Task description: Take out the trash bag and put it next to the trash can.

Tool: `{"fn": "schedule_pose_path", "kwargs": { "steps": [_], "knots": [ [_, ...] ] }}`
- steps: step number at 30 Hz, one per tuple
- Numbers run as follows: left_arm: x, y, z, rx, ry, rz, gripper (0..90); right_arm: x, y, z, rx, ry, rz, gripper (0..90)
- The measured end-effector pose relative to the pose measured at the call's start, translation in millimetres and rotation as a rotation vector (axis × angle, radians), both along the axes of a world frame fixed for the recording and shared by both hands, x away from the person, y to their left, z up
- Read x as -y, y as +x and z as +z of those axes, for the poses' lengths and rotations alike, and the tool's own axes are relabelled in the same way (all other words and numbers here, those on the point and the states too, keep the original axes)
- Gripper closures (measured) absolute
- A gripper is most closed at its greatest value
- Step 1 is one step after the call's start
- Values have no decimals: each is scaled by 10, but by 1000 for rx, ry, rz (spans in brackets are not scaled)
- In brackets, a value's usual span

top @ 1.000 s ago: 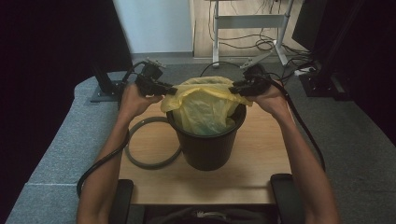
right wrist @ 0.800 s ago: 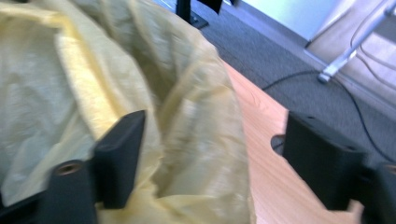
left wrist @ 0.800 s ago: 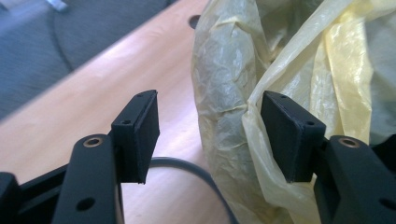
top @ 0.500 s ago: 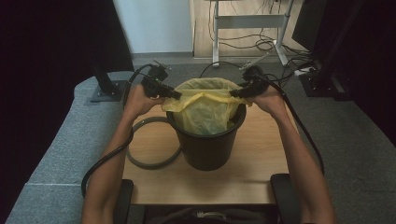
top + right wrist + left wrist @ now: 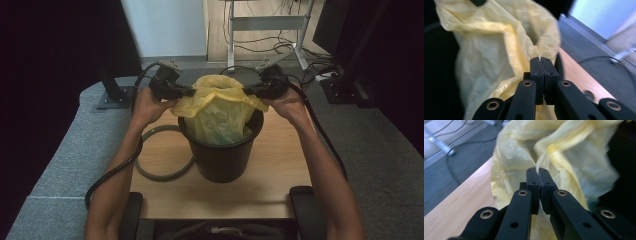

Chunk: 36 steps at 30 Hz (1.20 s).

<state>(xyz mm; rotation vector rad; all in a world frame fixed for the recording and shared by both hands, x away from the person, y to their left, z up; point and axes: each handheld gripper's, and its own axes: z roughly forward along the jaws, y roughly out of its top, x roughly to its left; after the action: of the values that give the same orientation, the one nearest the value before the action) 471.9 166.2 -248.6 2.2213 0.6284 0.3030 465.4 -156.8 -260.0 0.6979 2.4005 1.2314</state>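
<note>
On a pale wooden table point(image 5: 280, 175), a thin yellow plastic bag point(image 5: 220, 107) sits as a liner inside a round black plastic bin point(image 5: 222, 160), its top rising in a crumpled peak above the rim. A person seated at the near edge holds tongs in each hand, forearms reaching in from below in the high view. The left tongs point(image 5: 192, 92) have just been closing and are now clamped on the bag's left edge, a fold of yellow film pinched between the two black pads point(image 5: 534, 182) in the left gripper view. The right tongs point(image 5: 246, 91) have likewise just been closing and are clamped on the bag's right edge; the right gripper view shows a sliver of film sticking up out of the seam between its pads point(image 5: 549, 67). Both sets of tongs point inward toward each other, level with the bag's top and above the bin's rim, and the film is drawn up between them. A grey ring point(image 5: 150, 170) lies flat on the table just left of the bin, partly behind it. Black cables trail from both tongs past the person's arms toward the near edge of the table.
</note>
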Motion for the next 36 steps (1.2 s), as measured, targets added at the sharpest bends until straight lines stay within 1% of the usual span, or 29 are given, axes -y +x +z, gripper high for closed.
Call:
{"fn": "schedule_pose_path", "kwargs": {
  "steps": [2,3,5,6,8,12,13,15,17,18,20,22,23,24,26,27,28,30,31,32,33,34,35,36],
  "knots": [
    [51,-49,36,1,-33,-35,882,-36,-29,21,-10,15,31,884],
    [71,-62,46,0,-41,-45,880,-63,-45,26,-17,29,48,885],
    [126,-91,56,1,-58,-71,879,-102,-58,26,-22,40,68,884],
    [153,-100,55,-6,-69,-85,879,-124,-63,25,-24,42,78,885],
    [220,-116,46,-12,-79,-110,879,-163,-69,20,-29,52,97,885],
    [338,-126,4,-27,-95,-156,878,-233,-71,5,-43,88,135,886],
    [378,-127,-17,-29,-95,-171,876,-250,-73,1,-47,95,142,886],
    [435,-125,-55,-38,-90,-185,871,-287,-75,-8,-48,106,158,887],
    [496,-122,-105,-50,-81,-197,844,-318,-74,-18,-52,112,171,887],
    [526,-120,-128,-50,-67,-201,813,-332,-74,-23,-57,115,178,887],
    [581,-113,-171,-40,-36,-191,706,-358,-71,-41,-62,122,195,887],
    [619,-112,-199,-42,-34,-203,622,-384,-73,-57,-65,121,204,887],
    [641,-119,-208,-32,-26,-204,588,-396,-71,-65,-65,121,211,887],
    [662,-124,-214,-25,-20,-207,568,-407,-73,-70,-71,125,218,887],
    [693,-128,-220,-20,-16,-214,559,-431,-75,-80,-76,138,240,888],
    [700,-133,-223,-18,-14,-217,565,-444,-78,-86,-77,136,244,887],
    [705,-140,-226,-13,-11,-231,590,-447,-77,-90,-78,135,244,887],
    [713,-165,-236,-3,-9,-250,682,-444,-69,-100,-88,138,244,887],
    [716,-171,-240,-2,-2,-252,701,-439,-63,-104,-94,139,248,888],
    [707,-179,-248,10,8,-257,733,-431,-60,-105,-99,139,253,888],
    [698,-183,-253,20,19,-255,809,-409,-60,-97,-98,147,249,883],
    [680,-184,-257,25,1,-256,881,-390,-58,-86,-102,162,251,849],
    [658,-177,-254,16,-22,-259,887,-370,-58,-73,-115,186,266,811],
    [641,-174,-247,18,-28,-257,892,-360,-67,-56,-117,195,276,772]
  ]
}}
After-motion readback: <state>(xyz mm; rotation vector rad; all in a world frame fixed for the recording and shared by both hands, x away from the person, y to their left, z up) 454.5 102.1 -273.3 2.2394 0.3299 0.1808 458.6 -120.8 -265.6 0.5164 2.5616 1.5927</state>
